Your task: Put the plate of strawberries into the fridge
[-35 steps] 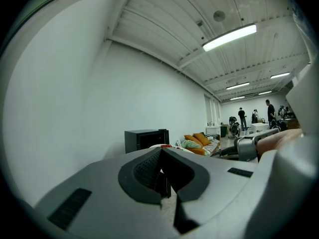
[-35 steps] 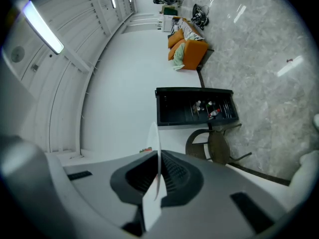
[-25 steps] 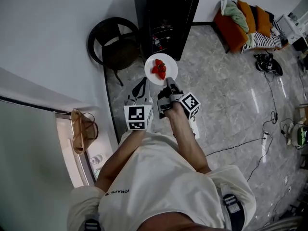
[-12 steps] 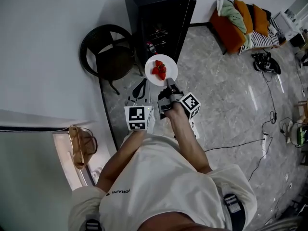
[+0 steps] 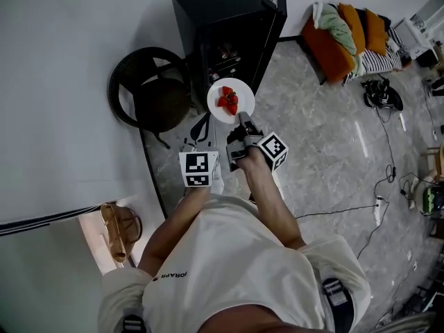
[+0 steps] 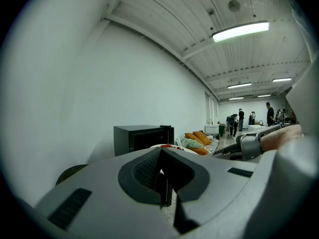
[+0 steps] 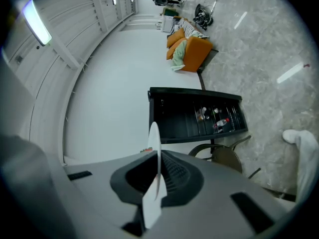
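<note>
- Gripping the near rim of the plate, the right tool has its jaws clamped on the white edge. Its own camera shows the plate edge-on between them, so the plate carries out ahead of the tool with the load clear of the jaws.
- Just past the jaws, the strawberries sit heaped in the plate's middle, none near the rim. I'd judge that is why a one-edge hold serves, though any tilt could roll them.
- Beside it, to its left and a little behind the plate, the left tool has its jaws pressed together on nothing, apparently kept free.
- Ahead of the plate's far rim stands the fridge, black and low. Its door is swung open on the right tool's right, and bottles show on the shelves inside.
- Left of the left tool, a round dark chair crowds the fridge's side, with the wall just beyond, so room is tight there.
- Right of the right tool, the floor gives room. The open door's edge looks like the thing to clear going in.
- Far off to the right lies an orange sofa.
</note>
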Motion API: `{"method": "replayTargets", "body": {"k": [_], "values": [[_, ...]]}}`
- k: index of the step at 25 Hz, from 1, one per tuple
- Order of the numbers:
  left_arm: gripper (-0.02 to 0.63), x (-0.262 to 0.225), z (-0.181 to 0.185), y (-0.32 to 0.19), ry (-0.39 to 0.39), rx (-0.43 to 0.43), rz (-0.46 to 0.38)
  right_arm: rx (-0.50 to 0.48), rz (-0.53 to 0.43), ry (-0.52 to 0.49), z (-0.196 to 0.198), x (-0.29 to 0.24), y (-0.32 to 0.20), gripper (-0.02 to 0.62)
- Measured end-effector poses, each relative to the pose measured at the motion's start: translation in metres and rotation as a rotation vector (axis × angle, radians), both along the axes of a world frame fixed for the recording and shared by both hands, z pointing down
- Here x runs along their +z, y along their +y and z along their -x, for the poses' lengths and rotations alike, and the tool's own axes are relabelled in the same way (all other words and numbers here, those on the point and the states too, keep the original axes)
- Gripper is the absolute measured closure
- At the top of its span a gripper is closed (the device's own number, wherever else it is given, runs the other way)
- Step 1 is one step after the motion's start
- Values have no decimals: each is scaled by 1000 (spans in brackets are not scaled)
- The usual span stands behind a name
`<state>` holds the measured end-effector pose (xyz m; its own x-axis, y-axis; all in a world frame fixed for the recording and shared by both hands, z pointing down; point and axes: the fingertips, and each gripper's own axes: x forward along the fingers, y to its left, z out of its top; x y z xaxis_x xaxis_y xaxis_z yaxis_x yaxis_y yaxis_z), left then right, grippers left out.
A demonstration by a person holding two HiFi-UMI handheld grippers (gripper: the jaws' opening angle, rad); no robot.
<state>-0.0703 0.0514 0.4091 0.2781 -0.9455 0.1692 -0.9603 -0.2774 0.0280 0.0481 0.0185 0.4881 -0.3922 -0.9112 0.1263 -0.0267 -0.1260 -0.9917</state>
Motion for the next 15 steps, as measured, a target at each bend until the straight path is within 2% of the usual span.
{"method": "replayTargets", "body": {"k": [7,12,15], "values": [[604,-7,9,-69,-14,36,-2,31,10,10,9,-6,-62,575],[604,-9,8,-148,-18,74,10,72,20,17,4,-8,-136,574],[604,-11,7,-170,-13,80,12,79,26,22,2,-8,-158,575]]}}
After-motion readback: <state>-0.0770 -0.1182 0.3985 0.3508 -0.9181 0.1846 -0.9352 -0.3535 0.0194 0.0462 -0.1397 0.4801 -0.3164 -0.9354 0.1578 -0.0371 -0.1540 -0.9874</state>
